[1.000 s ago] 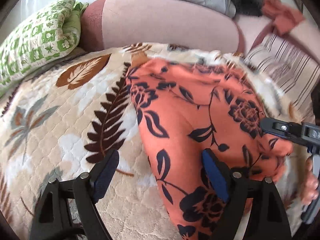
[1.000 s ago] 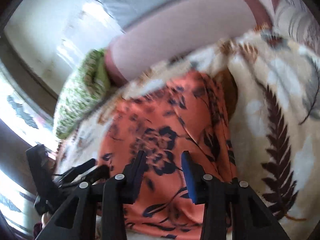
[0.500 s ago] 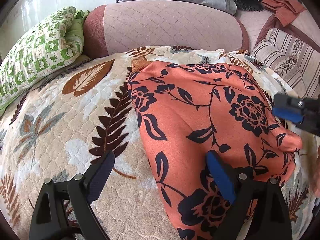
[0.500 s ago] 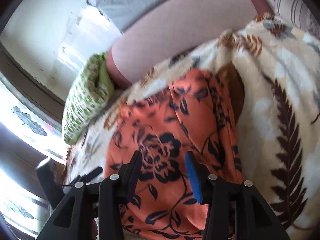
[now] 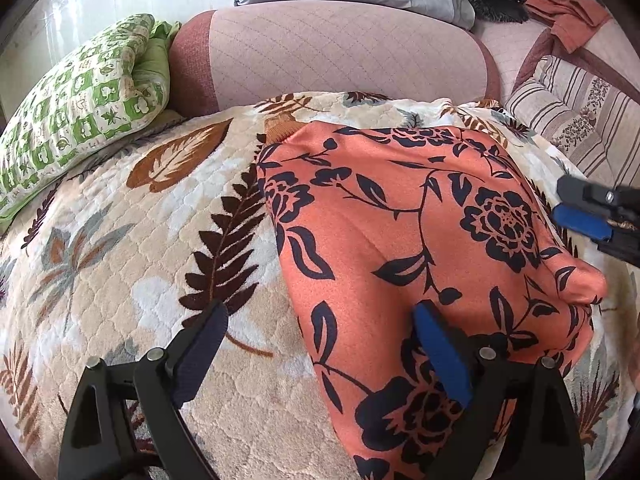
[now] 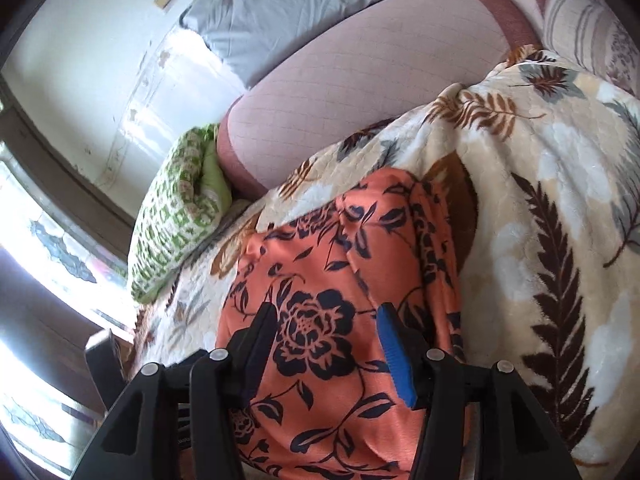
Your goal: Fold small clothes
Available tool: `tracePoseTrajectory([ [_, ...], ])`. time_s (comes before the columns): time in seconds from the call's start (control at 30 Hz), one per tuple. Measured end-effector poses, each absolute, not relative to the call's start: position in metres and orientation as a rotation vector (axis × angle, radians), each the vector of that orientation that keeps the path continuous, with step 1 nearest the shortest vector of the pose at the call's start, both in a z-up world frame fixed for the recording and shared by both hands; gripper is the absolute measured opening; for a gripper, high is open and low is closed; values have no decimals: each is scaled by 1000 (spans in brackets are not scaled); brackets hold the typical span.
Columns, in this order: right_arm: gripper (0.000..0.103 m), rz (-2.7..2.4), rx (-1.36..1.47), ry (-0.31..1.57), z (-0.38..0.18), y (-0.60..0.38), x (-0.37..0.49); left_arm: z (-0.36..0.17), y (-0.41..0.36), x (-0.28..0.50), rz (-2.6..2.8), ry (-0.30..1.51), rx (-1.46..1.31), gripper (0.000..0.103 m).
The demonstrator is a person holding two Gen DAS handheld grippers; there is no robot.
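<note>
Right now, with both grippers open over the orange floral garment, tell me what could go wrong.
1. The orange garment with black flowers has a loose bulging corner near the right gripper; it may spring open.
2. The left gripper straddles the garment's edge, so closing could also pinch the plush leaf-print blanket.
3. The cloth looks smooth and glossy and may slip.

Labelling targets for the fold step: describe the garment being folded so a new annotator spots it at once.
Start at the leaf-print blanket spread in front of the pink bolster. The orange garment lies flat on it, right of the big brown fern leaf. It is the only smooth, shiny cloth there, orange with black roses and leaves; the green checked pillow sits off to the left.
</note>
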State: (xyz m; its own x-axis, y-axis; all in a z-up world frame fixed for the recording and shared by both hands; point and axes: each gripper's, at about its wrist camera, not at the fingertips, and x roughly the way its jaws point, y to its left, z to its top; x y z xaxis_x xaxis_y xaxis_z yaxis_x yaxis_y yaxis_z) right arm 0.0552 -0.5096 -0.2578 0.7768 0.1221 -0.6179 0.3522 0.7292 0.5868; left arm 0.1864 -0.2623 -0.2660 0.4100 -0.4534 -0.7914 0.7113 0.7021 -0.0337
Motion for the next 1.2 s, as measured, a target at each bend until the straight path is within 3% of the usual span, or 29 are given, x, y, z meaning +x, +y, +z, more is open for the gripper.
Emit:
tracePoseTrajectory([
  [0.13, 56, -146, 745, 793, -276, -503, 69, -267, -263, 186, -747, 877, 334, 95],
  [0.37, 57, -124, 792, 735, -268, -516, 57, -266, -263, 187, -744, 878, 331, 96],
  [0.6, 69, -146, 828, 678, -261, -538, 39, -267, -262, 188, -742, 877, 329, 97],
  [1.2, 74, -125, 916, 715, -274, -569, 27, -257, -246, 223, -779, 1031, 122, 98],
])
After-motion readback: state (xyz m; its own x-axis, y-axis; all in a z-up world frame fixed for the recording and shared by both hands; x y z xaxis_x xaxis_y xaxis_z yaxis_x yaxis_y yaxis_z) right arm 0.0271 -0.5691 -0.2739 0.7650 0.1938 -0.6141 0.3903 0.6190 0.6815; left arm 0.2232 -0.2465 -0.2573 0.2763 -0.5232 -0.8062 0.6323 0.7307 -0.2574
